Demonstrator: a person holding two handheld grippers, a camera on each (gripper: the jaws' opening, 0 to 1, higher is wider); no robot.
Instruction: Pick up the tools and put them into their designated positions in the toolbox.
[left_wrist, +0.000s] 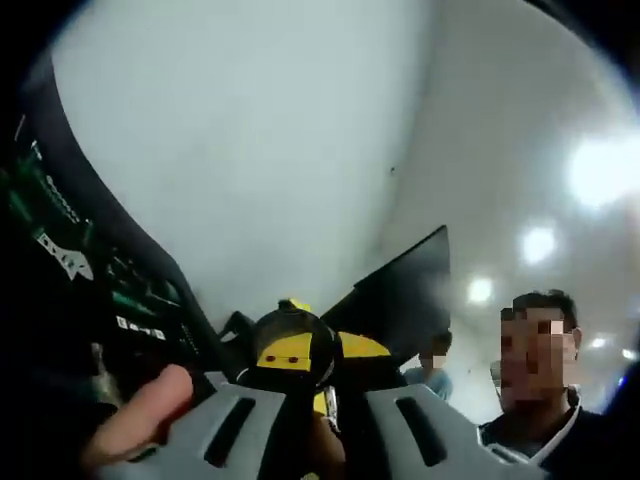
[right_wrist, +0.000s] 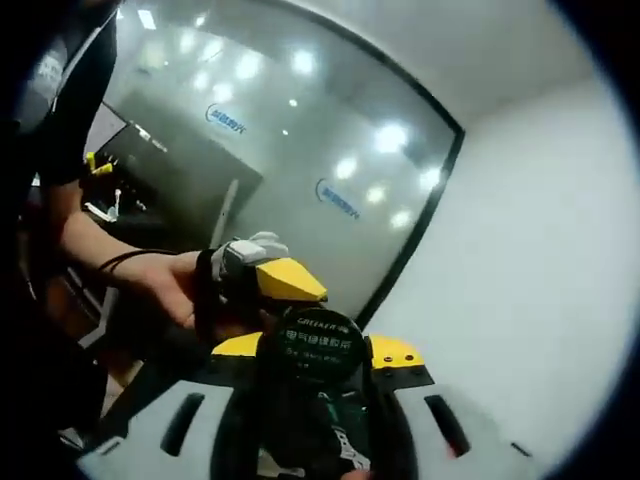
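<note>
Setting: both grippers are raised off the work surface, against a white wall (left_wrist: 250, 130) and a ceiling with bright lights (left_wrist: 600, 170).
Task's thing: 1 black-and-yellow tool (right_wrist: 315, 345), a round black body with a printed label and yellow parts on either side, is held up in the air between the jaws in the right gripper view.
Right gripper (right_wrist: 315, 395): its 2 grey jaws are closed against the tool's sides, and the tool's body hides their tips.
Left gripper (left_wrist: 320, 390): in the left gripper view its 2 grey slotted jaws rise on either side of the same black-and-yellow tool (left_wrist: 295, 350), which sits in the gap; whether they press on it cannot be told.
Finger (left_wrist: 140, 415): 1 fingertip lies just beside the left jaw in the left gripper view.
Left gripper seen from the right gripper view: a white, black and yellow unit (right_wrist: 255, 280) is gripped by a hand (right_wrist: 170, 285) just behind the tool.
Arm: a bare forearm (right_wrist: 95, 245) with a thin black band (right_wrist: 125, 262) at the wrist.
Background, right gripper view: a dark-framed glass wall (right_wrist: 300, 150) with 2 blue logos reflects the ceiling lights.
Bystanders: 2 people (left_wrist: 540, 400) stand at the lower right of the left gripper view, near a dark panel (left_wrist: 400, 290).
</note>
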